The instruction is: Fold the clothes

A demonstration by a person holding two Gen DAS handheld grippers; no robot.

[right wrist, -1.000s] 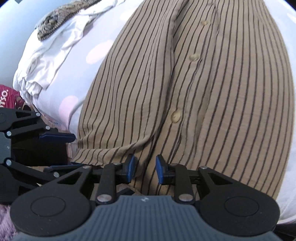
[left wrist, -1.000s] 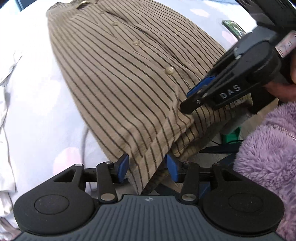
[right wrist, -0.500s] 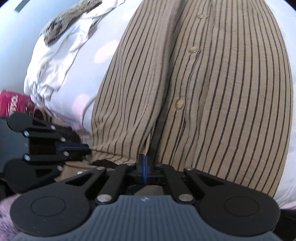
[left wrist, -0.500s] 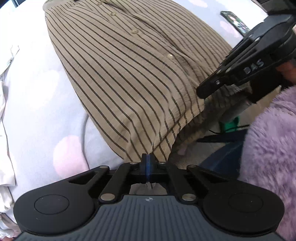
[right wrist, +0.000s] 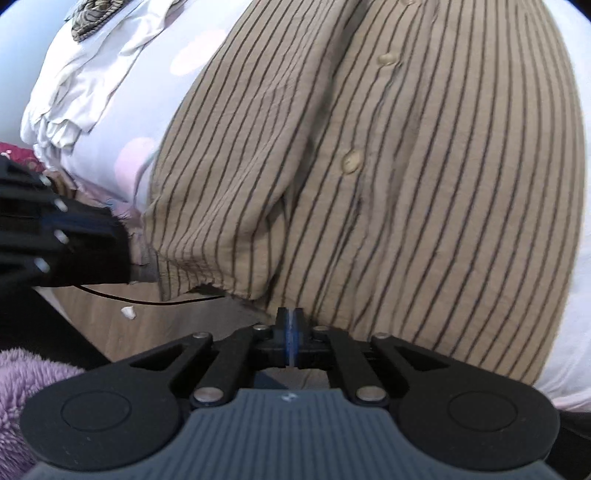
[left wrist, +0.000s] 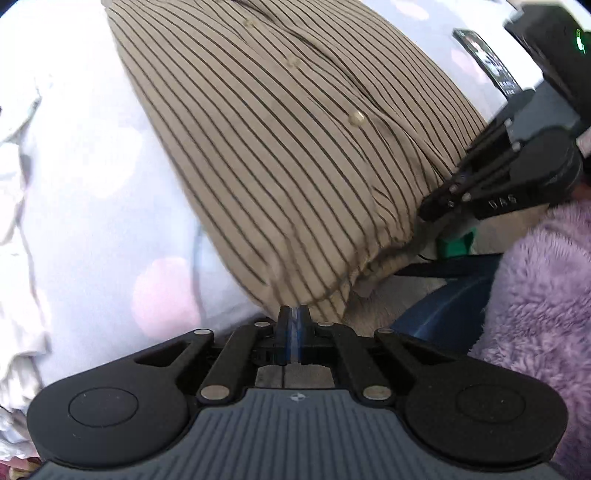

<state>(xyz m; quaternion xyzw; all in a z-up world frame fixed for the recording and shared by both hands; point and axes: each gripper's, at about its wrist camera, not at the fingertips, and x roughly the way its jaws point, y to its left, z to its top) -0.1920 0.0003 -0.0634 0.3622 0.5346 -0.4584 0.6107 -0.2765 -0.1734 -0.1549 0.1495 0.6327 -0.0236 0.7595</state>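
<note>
Both claws (left wrist: 294,314) (right wrist: 290,315) clamped on striped shirt (left wrist: 295,155) hem; containers none visible.

Pale bedsheet (left wrist: 92,184) with pink dots, phone (left wrist: 487,62) lying on it, fuzzy purple sleeve (left wrist: 546,295)

Both wrist views downward, close; share striped shirt (left wrist: 295,155).

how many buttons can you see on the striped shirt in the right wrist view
3: one button mid-placket, one higher up, one cut by the top edge. More may lie out of frame.
</note>
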